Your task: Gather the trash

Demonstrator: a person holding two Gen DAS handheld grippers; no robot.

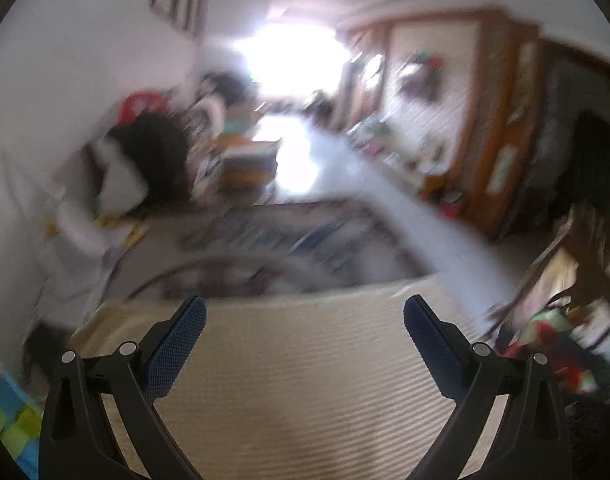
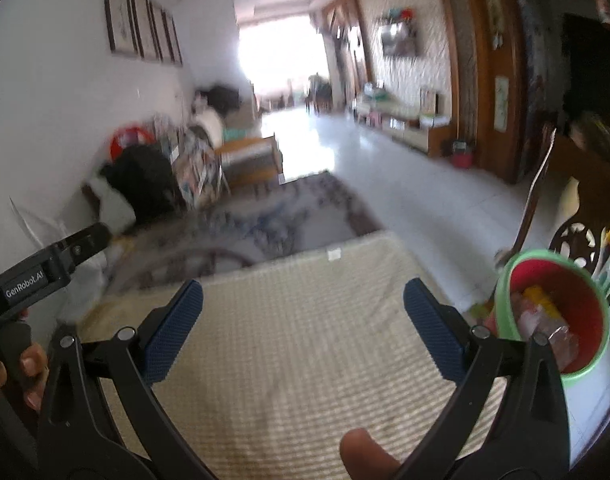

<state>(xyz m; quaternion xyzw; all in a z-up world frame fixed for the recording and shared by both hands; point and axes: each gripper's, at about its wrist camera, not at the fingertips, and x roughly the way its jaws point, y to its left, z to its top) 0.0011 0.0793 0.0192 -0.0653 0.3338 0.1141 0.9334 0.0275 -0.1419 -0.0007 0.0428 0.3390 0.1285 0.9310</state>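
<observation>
A long living room runs away toward a bright window, with a pale tiled floor point(image 2: 409, 184) and a patterned rug point(image 2: 289, 216). In the foreground lies a cream, ribbed mattress point(image 2: 305, 340), and both cameras look across its bare surface.

The left tongs point(image 1: 305, 312) are spread wide with nothing between them. The right tongs point(image 2: 303, 296) are also spread wide and empty. In the right view, the left tool's black body appears at the far left edge, gripped by a hand point(image 2: 13, 368). A fingertip point(image 2: 365, 456) shows at the bottom of that view.

At the right edge of the mattress sits a small bin point(image 2: 553, 316), green outside and red inside. It appears to hold the trash point(image 2: 545, 320): a crinkled clear wrapper and something yellow.

Judging by its look, this trash is light, soft and crushable, and the clear film is probably slippery. A firm pinch on a bunched fold would likely hold better than on a flat edge. The bin itself looks like light plastic; its rim seems the natural place to grip.

Hard to make out: the left view is heavily smeared, so the clutter along the wall cannot be identified. The right tool's frame covers part of the bin, and its base is hidden. No loose trash can be made out on the mattress or the floor.
</observation>
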